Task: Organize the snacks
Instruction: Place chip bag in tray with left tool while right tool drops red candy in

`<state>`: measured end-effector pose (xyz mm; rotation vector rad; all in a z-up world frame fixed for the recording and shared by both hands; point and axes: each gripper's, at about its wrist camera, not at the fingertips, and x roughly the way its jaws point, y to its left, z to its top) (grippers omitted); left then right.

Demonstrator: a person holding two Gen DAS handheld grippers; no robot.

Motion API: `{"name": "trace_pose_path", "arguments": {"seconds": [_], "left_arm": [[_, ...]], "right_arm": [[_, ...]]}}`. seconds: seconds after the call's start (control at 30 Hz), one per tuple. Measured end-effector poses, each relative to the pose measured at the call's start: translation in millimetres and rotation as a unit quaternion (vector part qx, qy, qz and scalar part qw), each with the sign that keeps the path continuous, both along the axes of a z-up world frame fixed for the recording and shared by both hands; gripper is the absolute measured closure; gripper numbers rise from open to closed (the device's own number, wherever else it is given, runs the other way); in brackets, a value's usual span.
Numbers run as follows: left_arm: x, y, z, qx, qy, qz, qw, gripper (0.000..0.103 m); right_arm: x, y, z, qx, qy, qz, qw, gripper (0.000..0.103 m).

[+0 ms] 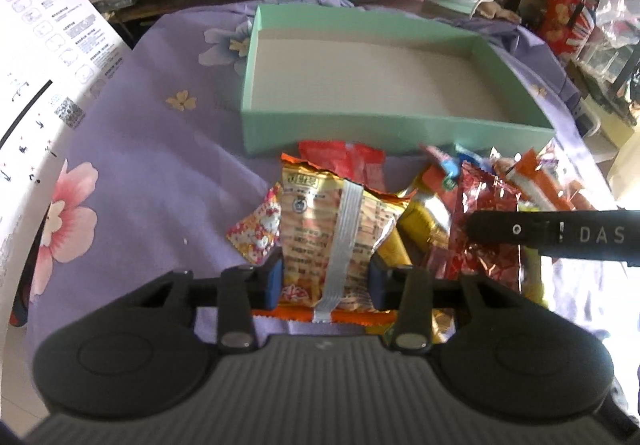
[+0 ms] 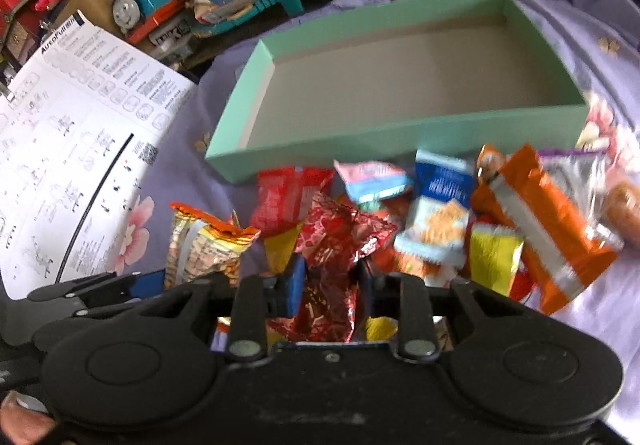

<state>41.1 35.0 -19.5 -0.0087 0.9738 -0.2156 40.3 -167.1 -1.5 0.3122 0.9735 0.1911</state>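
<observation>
The mint green box on the purple floral cloth holds nothing; the snack pile lies just near of it. The left gripper pinches a yellow-orange packet between its blue pads. The right gripper clamps a red foil packet.

Bright daylight, washed highlights on instruction sheet; fisheye bending edges; motion blur on snacks.
</observation>
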Motion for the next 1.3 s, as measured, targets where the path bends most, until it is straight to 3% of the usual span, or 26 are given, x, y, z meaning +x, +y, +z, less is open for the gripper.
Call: {"name": "trace_pose_path", "arguments": {"seconds": [0.23,0.43,0.6,0.8,1.07,1.1,1.17,1.2,1.23,1.3], "left_arm": [[44,4,40,-0.011,-0.035,0.007,0.9993,0.063],[123,-7,60,-0.010,-0.056,0.020,0.9982,0.063],[191,-20,50,-0.004,-0.050,0.025,0.9984,0.063],[254,-29,23,0.000,-0.031,0.038,0.9988,0.063],[295,-35,-10,0.039,-0.019,0.041,0.9983,0.063],[296,-35,-11,0.043,-0.020,0.042,0.9980,0.062],[296,-36,-12,0.054,-0.026,0.044,0.9972,0.040],[295,-37,-11,0.061,-0.031,0.049,0.9965,0.015],[292,-37,-9,0.068,-0.040,0.055,0.9953,0.000],[286,-37,-2,0.073,-0.059,0.057,0.9940,0.000]], "right_arm": [[40,-12,43,-0.016,-0.053,0.003,0.998,0.075],[113,-15,68,-0.035,-0.078,0.008,0.996,0.075],[180,-14,60,-0.047,-0.066,0.019,0.997,0.075],[244,-3,23,-0.047,-0.032,0.036,0.998,0.075],[290,-5,-13,-0.033,-0.007,0.035,0.999,0.074],[292,-6,-15,-0.029,-0.008,0.035,0.999,0.072],[294,-8,-17,-0.023,-0.011,0.029,0.999,0.047],[293,-10,-16,-0.016,-0.016,0.021,1.000,0.022],[290,-13,-13,-0.010,-0.023,0.014,1.000,0.001],[284,-17,-10,-0.005,-0.032,0.002,0.999,0.000]]}}
